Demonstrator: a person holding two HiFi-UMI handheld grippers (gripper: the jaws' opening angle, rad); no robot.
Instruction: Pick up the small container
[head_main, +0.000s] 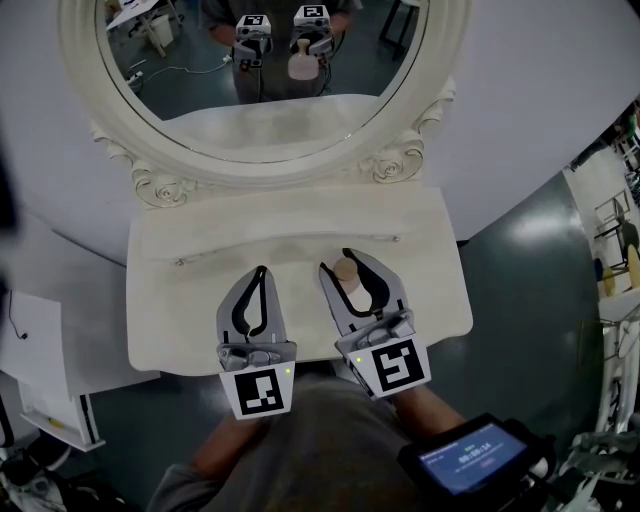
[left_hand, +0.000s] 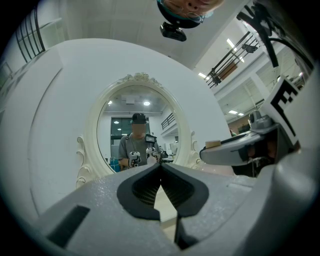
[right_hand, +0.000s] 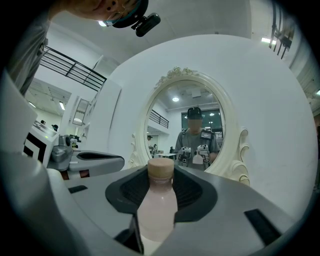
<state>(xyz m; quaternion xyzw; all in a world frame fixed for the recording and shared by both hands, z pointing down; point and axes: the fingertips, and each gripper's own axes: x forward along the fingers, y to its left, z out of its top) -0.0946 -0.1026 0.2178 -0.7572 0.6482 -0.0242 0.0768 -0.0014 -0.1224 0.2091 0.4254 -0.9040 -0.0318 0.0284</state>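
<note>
- Oval mirror (head_main: 190, 100) in a carved cream frame stands at the back of a cream dressing table (head_main: 200, 240). Everything below is placed from that mirror.
- A person stands in front of the mirror and faces it. One gripper is in each hand, and both grippers point level toward the glass.
- Right gripper (head_main: 335, 260) is over the tabletop in front of the mirror's lower rim, slightly right of its centre line.
- Its jaws are clamped on the small container (right_hand: 159, 200), one dark pad on each side of the body.
- The container is a pale pink bottle with a tan cap. It stands upright between the pads, cap up and facing the mirror. The cap sits level with the jaw tips.
- The bottle's base is hidden below the jaws, so I cannot tell if it touches the table.
- Left gripper (head_main: 262, 270) is just beside the right one, on the side nearer the mirror's left edge, and apart from it.
- Its jaws are closed tip to tip with nothing between them. Only tabletop shows through the gap lower down.
- The mirror shows the person's torso, both marker cubes and the pink bottle, which is held in front of the chest.
- A wrist screen (head_main: 470, 455) glows on the right forearm, on the side far from the mirror.
</note>
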